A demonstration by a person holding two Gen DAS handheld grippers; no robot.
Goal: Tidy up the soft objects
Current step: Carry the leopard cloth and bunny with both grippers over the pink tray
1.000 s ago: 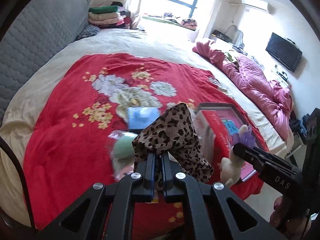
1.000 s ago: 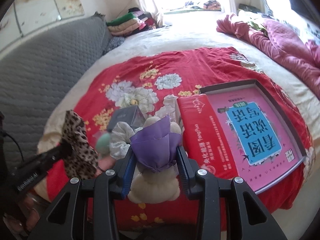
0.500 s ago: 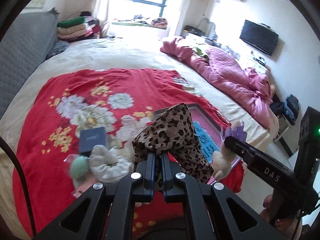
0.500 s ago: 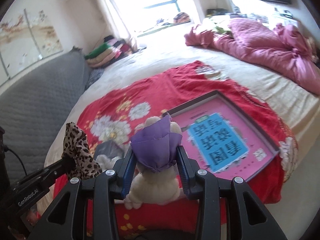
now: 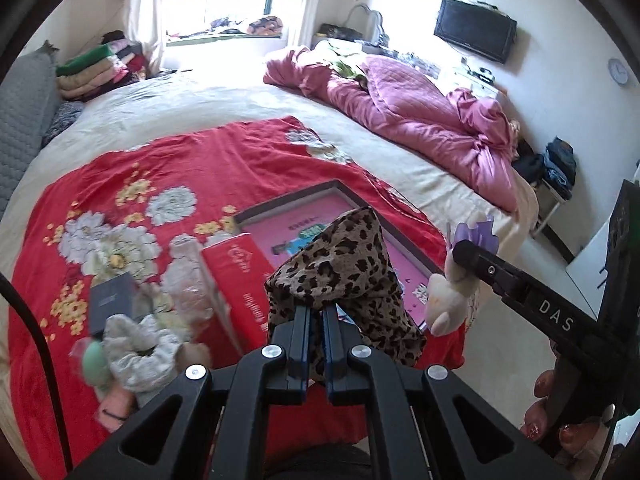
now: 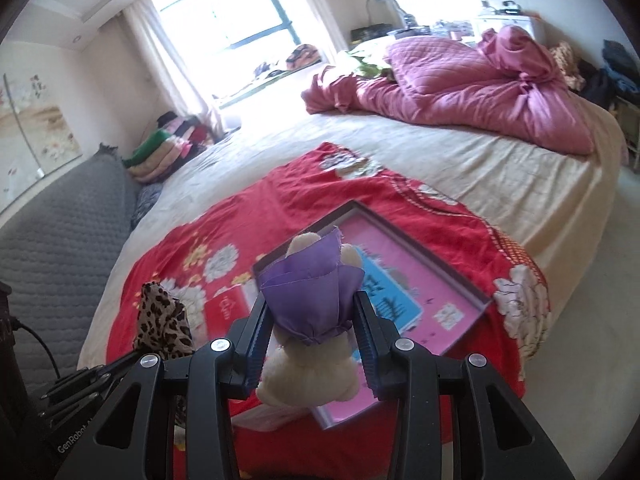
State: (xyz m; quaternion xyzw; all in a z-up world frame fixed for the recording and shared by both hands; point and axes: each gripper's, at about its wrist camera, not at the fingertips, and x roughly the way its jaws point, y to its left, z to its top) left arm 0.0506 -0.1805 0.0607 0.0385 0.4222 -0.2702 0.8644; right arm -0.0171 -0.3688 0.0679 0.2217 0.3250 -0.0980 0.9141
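My left gripper (image 5: 316,312) is shut on a leopard-print cloth (image 5: 340,264) that stands up in a bunch above its fingers, over the red flowered blanket (image 5: 160,168). In the right wrist view the same leopard-print cloth (image 6: 162,320) hangs at the lower left. My right gripper (image 6: 310,300) is shut on a cream plush toy (image 6: 308,372) with a purple cape (image 6: 312,292), held above a pink box lid (image 6: 404,292). The plush toy (image 5: 444,300) also shows at the right of the left wrist view, clamped by the right gripper (image 5: 464,252).
On the blanket lie a red box (image 5: 236,276), a dark blue box (image 5: 110,300), a grey-white scrunchie (image 5: 136,344), a green soft item (image 5: 94,360) and a clear plastic bag (image 5: 188,280). A pink quilt (image 5: 420,120) is heaped at the bed's far right; folded clothes (image 5: 96,68) at the back left.
Both grippers have swung to the right over the bed with their loads. The pink box lid now lies under them and the small items have slid to the lower left.
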